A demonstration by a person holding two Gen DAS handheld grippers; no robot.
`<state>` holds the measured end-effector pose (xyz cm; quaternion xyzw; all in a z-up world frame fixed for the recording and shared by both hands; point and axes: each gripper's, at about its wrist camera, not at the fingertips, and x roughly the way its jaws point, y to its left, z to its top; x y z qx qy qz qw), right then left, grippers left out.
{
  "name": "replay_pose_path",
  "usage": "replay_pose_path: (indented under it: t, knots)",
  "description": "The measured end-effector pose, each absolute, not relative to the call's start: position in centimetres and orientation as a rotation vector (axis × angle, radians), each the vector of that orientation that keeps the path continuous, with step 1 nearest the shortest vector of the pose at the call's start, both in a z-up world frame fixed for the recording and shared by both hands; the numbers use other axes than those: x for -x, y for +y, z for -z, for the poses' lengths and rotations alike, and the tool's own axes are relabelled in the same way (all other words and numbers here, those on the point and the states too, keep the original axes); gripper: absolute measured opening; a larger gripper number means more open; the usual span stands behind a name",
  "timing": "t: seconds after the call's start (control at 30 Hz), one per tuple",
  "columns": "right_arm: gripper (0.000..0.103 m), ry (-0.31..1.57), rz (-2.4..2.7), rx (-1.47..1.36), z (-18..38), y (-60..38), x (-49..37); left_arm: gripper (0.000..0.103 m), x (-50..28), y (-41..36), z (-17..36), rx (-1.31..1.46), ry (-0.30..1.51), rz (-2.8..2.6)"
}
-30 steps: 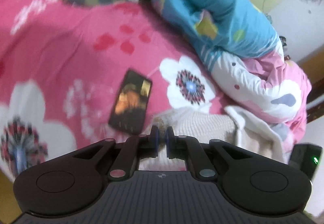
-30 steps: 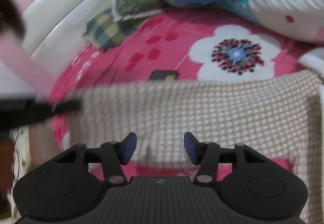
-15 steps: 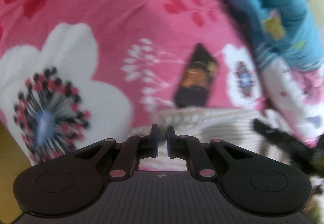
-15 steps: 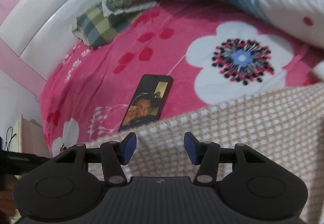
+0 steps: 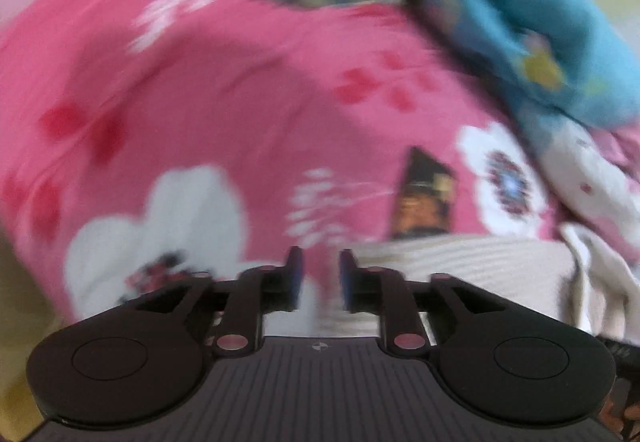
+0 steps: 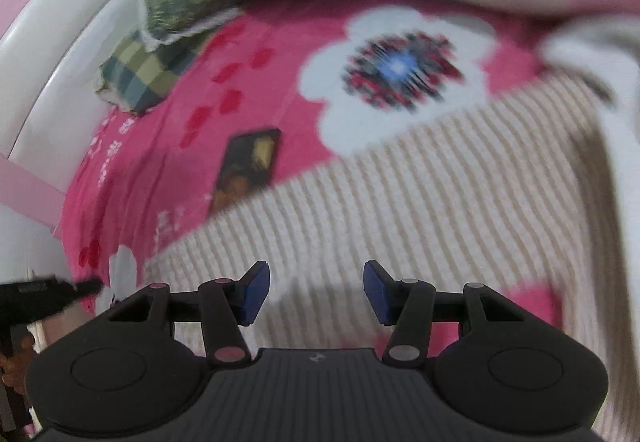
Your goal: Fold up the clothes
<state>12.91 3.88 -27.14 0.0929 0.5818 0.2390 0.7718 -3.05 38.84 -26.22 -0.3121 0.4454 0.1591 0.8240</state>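
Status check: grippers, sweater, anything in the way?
Left gripper just opened, nothing between pads. Right gripper open, empty, over the cream sweater lying on the pink bedsheet. Phone at sweater's far edge.

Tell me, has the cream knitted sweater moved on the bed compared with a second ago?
Yes. In the right wrist view the sweater was lifted up, hiding nearly all of the phone; now it lies lower on the pink bedspread, covering only the phone's near end.

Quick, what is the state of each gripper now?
Left gripper: jaws just opened, nothing clamped, beside the cream sweater.
Right gripper: open, empty, above the sweater.
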Motion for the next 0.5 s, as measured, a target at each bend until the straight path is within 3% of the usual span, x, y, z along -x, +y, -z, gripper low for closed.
replay_pose_path:
  t: [0.27, 0.5]
  knots:
    - [0.054, 1.29, -0.247, -0.196, 25.6, -3.9, -6.3, 0.039, -3.8, 27.4, 27.6, 0.445, 1.065, 0.073]
    - [0.054, 1.211, 0.023, -0.064, 23.1, -11.4, -2.0, 0.042, -5.2, 18.7, 30.0, 0.333, 1.175, 0.328]
